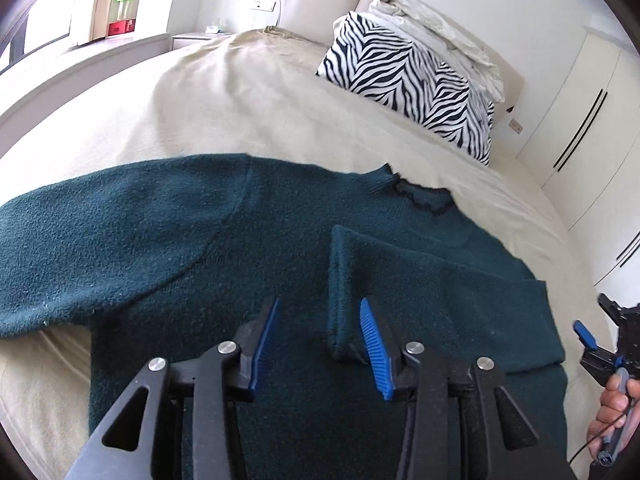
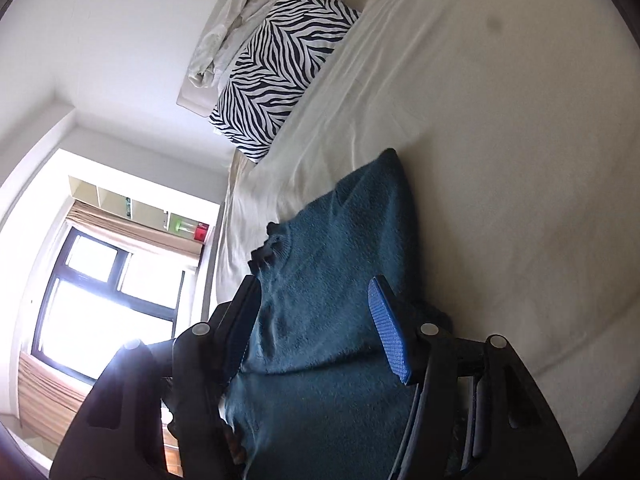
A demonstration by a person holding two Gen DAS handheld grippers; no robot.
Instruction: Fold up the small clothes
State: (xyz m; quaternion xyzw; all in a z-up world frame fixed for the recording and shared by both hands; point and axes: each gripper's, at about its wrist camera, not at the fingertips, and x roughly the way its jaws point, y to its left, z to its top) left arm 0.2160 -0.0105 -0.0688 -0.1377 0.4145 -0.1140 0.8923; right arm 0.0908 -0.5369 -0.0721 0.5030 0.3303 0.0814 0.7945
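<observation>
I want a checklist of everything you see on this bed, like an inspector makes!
Surface: cream bed sheet, lightly wrinkled.
Job's things: dark teal knitted sweater lying flat, one sleeve folded over its body, the other sleeve spread out sideways.
Clutter: zebra-striped black-and-white pillow and crumpled white bedding by the headboard.
Grippers: left gripper open just over the folded sleeve's cuff, pads not pressing; right gripper open above the sweater, holding nothing.
Cables: thin black cable under the hand holding the right gripper.
Surroundings: bright window, white wardrobe doors, shelf with green and red items.
</observation>
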